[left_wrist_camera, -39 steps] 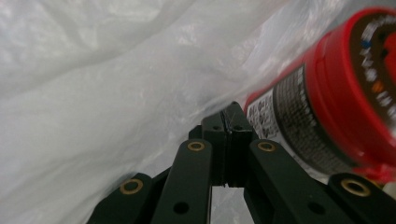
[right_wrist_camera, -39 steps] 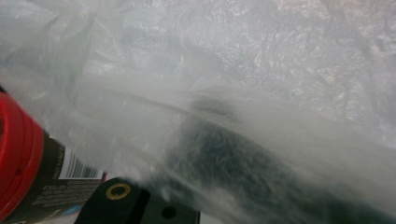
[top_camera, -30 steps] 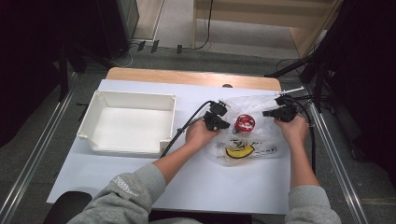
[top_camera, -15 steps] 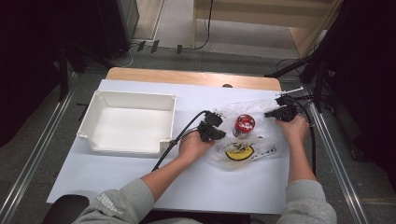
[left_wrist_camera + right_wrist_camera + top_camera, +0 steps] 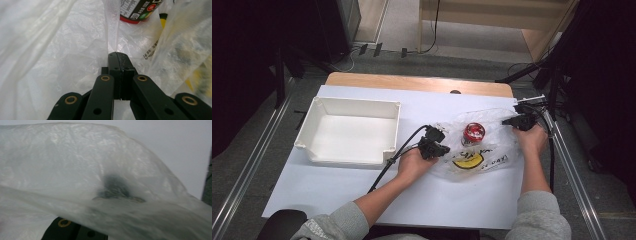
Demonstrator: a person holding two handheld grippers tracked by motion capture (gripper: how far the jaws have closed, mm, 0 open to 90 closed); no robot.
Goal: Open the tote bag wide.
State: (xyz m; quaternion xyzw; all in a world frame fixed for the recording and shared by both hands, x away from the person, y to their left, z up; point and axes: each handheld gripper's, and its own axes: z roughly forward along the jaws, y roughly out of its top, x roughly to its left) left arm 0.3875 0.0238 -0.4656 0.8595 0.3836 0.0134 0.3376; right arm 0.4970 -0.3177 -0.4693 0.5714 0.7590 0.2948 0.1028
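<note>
A clear plastic bag (image 5: 492, 150) with yellow print lies on the white table, right of centre. Inside it stands a can with a red top (image 5: 473, 132), whose labelled base (image 5: 138, 11) appears in the left gripper view. My left gripper (image 5: 438, 147) is at the bag's left edge, shut on a fold of the film (image 5: 110, 37). My right gripper (image 5: 512, 121) is at the bag's far right corner. The bag's film (image 5: 100, 170) drapes over it, and its jaws appear through the film as a single dark shape, pinching the bag.
An empty white tray (image 5: 312, 145) sits left of the bag. Cables trail from both grippers. The table's right edge and a metal rail (image 5: 569, 165) run close beside my right forearm.
My left gripper has drawn back toward the person and slightly left, pulling the bag's left edge with it. The right gripper has stayed nearly still.
</note>
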